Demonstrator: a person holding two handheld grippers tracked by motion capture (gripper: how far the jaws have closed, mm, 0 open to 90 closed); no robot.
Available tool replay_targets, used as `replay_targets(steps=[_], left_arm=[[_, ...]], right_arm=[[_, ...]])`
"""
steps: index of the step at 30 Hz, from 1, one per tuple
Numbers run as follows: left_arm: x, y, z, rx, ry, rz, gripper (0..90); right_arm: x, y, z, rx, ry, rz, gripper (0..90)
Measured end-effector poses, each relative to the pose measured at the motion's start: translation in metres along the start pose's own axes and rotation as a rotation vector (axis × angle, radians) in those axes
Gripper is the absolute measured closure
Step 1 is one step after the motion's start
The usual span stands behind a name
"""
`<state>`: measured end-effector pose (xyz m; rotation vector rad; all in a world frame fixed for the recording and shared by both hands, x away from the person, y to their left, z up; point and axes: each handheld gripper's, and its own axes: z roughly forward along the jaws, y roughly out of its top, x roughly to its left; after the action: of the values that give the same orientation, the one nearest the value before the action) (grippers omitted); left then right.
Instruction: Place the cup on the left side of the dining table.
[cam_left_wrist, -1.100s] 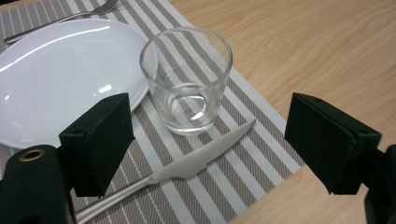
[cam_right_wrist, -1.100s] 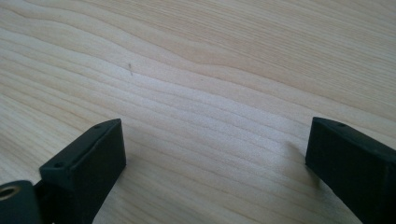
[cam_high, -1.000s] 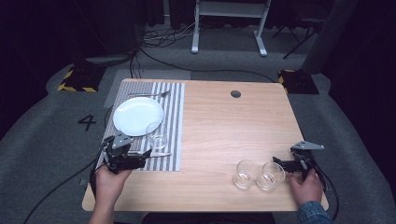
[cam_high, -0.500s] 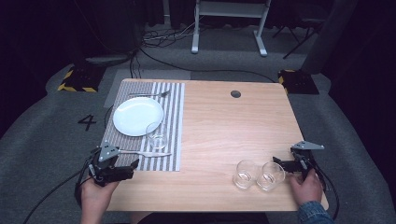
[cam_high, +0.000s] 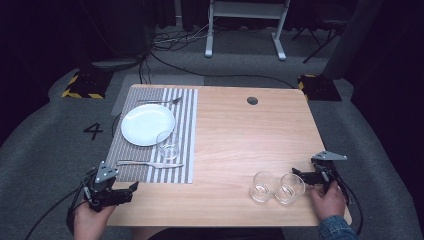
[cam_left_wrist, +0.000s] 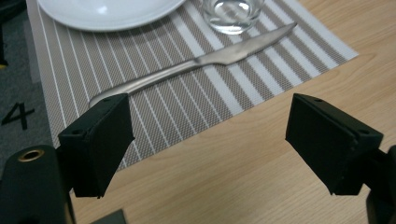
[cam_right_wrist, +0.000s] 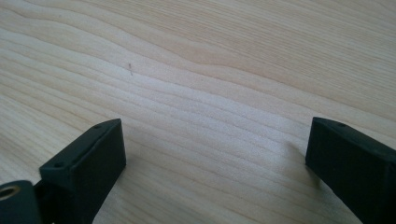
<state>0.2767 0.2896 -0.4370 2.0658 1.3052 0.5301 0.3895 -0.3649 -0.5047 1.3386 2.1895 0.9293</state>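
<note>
High view: the left gripper (cam_high: 131, 188) has pulled back off the striped placemat (cam_high: 187, 150) toward the table's near-left corner since a second ago, and its jaws have just been opening, spread apart with nothing between them. The knife (cam_high: 150, 163) lies released on the placemat's near strip, just beside the plate (cam_high: 145, 125) and the glass (cam_high: 168, 145). It is slim, all silver metal, flat on its side. Its long axis runs across the table, blade tip toward the right, handle toward the left edge. Over at the right, the right gripper (cam_high: 298, 175) sits unmoved beside two empty glasses (cam_high: 277, 187), jaws wide, gripping nothing.
</note>
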Motion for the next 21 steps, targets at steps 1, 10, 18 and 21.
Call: replay_targets(steps=[1, 10, 18, 21], left_arm=[[0.0, 0.0, 0.0, 0.0, 0.0, 0.0, 15.2], [0.018, -0.016, 0.01, 0.058, 0.009, -0.05, 15.4], [0.021, -0.026, 0.026, 0.084, 0.014, -0.114, 15.5], [0.018, -0.028, 0.032, 0.106, 0.007, -0.134, 15.5]], right_arm=[[0.0, 0.0, 0.0, 0.0, 0.0, 0.0, 5.3], [0.0, 0.0, 0.0, 0.0, 0.001, -0.001, 5.3], [0.0, 0.0, 0.0, 0.0, 0.001, -0.001, 5.3], [0.0, 0.0, 0.0, 0.0, 0.001, -0.001, 5.3]])
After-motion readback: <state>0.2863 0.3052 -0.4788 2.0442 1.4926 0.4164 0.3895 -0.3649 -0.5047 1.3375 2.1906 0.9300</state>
